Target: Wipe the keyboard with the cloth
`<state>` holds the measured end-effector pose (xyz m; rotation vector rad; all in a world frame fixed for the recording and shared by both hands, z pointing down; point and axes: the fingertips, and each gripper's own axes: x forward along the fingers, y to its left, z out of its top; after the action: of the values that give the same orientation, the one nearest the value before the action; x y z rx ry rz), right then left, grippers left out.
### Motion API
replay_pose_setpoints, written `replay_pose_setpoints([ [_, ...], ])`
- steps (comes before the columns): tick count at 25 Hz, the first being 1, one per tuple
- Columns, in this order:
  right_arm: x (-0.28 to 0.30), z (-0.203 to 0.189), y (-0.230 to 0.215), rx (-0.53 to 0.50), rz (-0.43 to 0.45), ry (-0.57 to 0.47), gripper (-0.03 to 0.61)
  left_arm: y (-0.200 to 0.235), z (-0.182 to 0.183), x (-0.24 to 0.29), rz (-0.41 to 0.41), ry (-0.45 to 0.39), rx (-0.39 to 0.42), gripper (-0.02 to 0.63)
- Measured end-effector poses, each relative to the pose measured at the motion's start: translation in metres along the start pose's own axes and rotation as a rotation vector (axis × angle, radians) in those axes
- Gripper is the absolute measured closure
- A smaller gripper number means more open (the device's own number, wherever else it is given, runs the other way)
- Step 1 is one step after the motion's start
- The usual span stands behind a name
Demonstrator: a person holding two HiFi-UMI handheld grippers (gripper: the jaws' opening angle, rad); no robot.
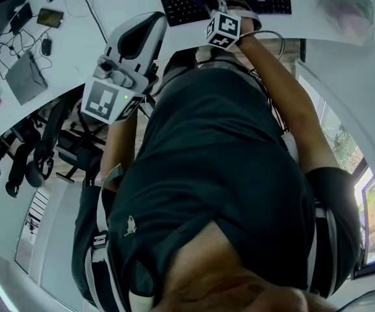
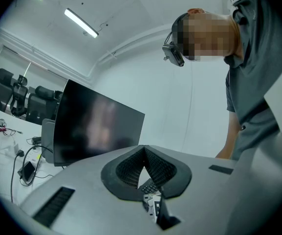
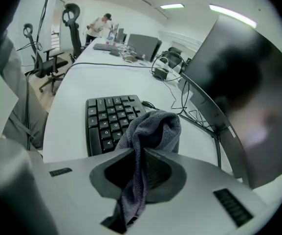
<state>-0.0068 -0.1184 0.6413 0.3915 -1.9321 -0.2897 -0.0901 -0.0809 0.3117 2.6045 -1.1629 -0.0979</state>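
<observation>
Right gripper view puts the grey cloth (image 3: 153, 129) squarely between the jaws of the right gripper (image 3: 140, 155), which are clenched on it: a narrow band of fabric runs down through the pads and out behind them, while a loose bunched fold stands up just past the jaw tips. That fold sits over the near right end of the black keyboard (image 3: 109, 121), which stretches away ahead of the tips and to their left; whether the cloth presses on the keys cannot be told. The keyboard lies on a white desk (image 3: 67, 97), with a dark monitor (image 3: 248, 97) rising to the right of this gripper and cables trailing beside its foot. In the head view the right gripper reaches down onto the keyboard with the cloth at its front, and the left gripper (image 2: 143, 153) is held well apart from both, back near the person's torso. Its jaws are closed tip to tip with nothing between them, and a sliver of keys shows through the gap behind the tips.
</observation>
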Motion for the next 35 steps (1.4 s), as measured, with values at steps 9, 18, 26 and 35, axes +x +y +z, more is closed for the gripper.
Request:
replay_pose_setpoints([
  [9,-0.031,-0.139,-0.085,0.253,-0.173,0.204,0.532,0.012,-0.003,-0.010,0.027,0.001,0.002,0.609],
  [18,-0.008,-0.019,-0.013,0.063,-0.063,0.077,0.532,0.007,0.003,-0.002,-0.001,-0.018,-0.013,0.609],
  [26,-0.013,-0.049,-0.025,0.135,-0.055,0.037,0.532,0.009,-0.002,0.001,0.002,0.016,0.008,0.609],
  [35,-0.048,-0.179,-0.078,0.297,-0.212,0.237,0.532,-0.012,-0.011,0.017,-0.015,0.030,0.012,0.609],
])
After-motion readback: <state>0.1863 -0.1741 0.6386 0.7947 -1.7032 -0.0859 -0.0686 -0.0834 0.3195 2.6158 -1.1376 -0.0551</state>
